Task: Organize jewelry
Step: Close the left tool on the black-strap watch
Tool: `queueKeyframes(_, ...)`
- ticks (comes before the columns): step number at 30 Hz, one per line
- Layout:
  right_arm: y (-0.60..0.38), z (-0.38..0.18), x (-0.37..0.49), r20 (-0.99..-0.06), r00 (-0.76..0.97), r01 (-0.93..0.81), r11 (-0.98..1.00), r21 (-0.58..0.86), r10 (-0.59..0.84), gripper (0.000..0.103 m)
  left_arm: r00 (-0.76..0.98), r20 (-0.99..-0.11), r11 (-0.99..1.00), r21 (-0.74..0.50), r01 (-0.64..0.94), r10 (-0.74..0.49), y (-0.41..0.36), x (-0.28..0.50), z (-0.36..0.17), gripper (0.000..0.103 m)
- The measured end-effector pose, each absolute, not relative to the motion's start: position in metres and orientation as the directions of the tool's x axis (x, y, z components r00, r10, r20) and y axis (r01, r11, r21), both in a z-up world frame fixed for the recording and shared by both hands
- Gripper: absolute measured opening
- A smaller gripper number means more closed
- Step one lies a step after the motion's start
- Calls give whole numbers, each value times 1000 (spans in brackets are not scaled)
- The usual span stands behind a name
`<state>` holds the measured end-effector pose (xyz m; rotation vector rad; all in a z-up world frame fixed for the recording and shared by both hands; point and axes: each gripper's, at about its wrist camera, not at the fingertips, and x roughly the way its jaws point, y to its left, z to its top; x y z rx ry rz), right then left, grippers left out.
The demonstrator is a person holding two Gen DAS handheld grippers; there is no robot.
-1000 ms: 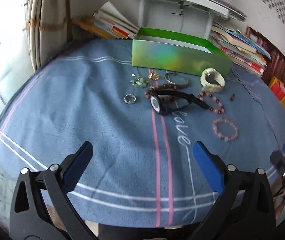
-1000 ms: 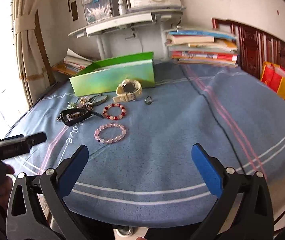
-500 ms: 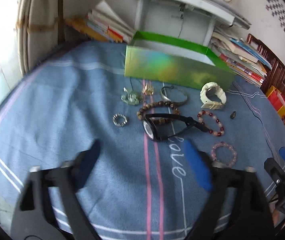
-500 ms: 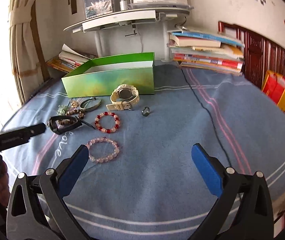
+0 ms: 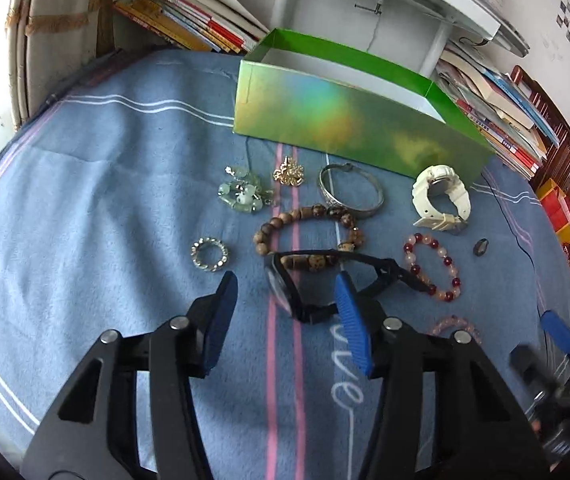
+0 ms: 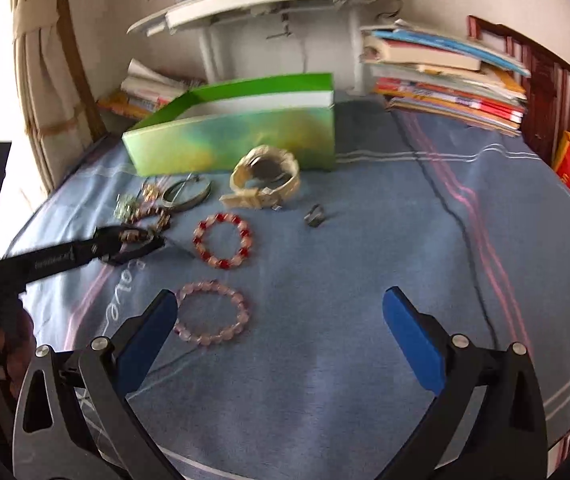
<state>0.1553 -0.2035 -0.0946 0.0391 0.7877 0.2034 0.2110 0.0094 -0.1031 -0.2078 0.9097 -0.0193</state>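
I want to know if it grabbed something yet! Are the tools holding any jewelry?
No. The left tool is closing just short of the black watch, not gripping it. The right tool is open and empty.

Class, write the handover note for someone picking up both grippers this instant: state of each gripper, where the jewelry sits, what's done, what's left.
Left gripper: jaws closing, nothing clamped; the black watch lies on the cloth just ahead of its fingertips.
Right gripper: open, empty; the pink bead bracelet lies by its left finger.
On the blue cloth: white watch, silver bangle, brown bead bracelet, red-and-pink bracelet, sparkly ring, green pendant, gold charm, small dark ring.
Done: nothing visibly in the green box.
Left: every piece.
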Motion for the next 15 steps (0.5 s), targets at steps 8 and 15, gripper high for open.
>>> queueKeyframes(8,-209,-91,167,-697,703,-140,988,65,145,100,618,-776,979,-197,-43,-129,3,216,-109,22)
queueKeyframes(15,-224,-89,194,-693,709,-95,992,88,130,100,663,-731,979,-204,14,-162,0,204,-101,8)
